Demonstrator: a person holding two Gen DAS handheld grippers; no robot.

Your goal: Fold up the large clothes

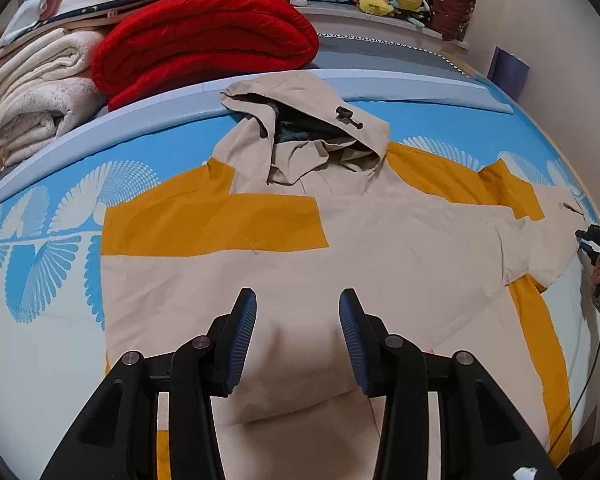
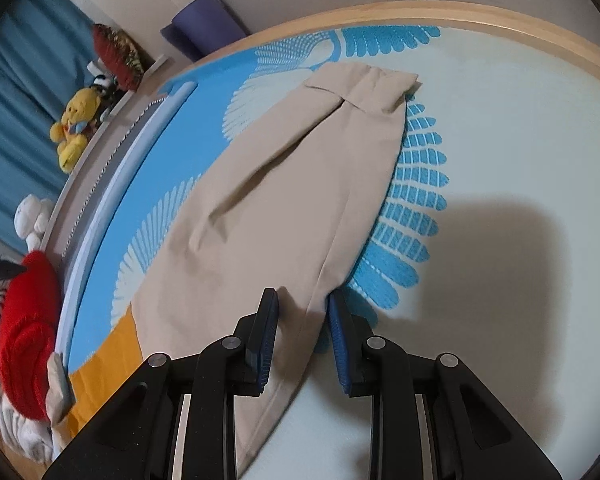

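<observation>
The jacket (image 1: 340, 248) lies spread flat on the bed (image 1: 44, 312), hood away. The left claw (image 1: 298, 304) hovers open over its hem; the right claw (image 2: 304, 304) (jaws parted) straddles the sleeve (image 2: 284, 184) edge without pinching.

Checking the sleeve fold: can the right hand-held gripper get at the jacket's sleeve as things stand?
Probably yes. The right hand-held gripper straddles the edge of the beige sleeve, which lies flat on the bed cover; its jaws stand apart and nothing lies in between.
</observation>
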